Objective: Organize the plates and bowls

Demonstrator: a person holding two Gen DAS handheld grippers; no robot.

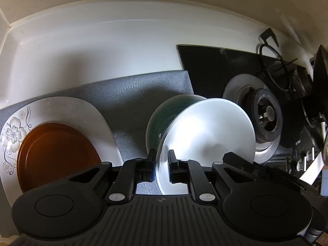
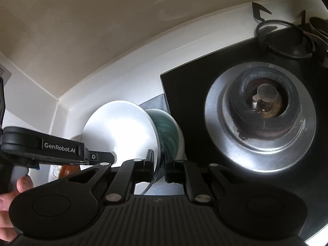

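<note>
My left gripper [image 1: 161,160] is shut on the rim of a white bowl [image 1: 209,135], held on edge above the grey mat [image 1: 127,98]. A green bowl [image 1: 166,119] is nested against the white bowl's back. My right gripper [image 2: 159,164] is shut on the rim of the green bowl [image 2: 169,133], with the white bowl [image 2: 121,127] to its left. The left gripper's body [image 2: 51,147] shows at the left of the right wrist view. A brown plate [image 1: 55,153] lies on a white floral plate [image 1: 67,110] at the left.
A black glass hob [image 2: 205,82] with a gas burner [image 2: 264,108] and pan support [image 2: 285,39] lies to the right. The white counter [image 1: 102,47] runs back to a beige wall. A person's hand [image 2: 12,196] holds the left gripper.
</note>
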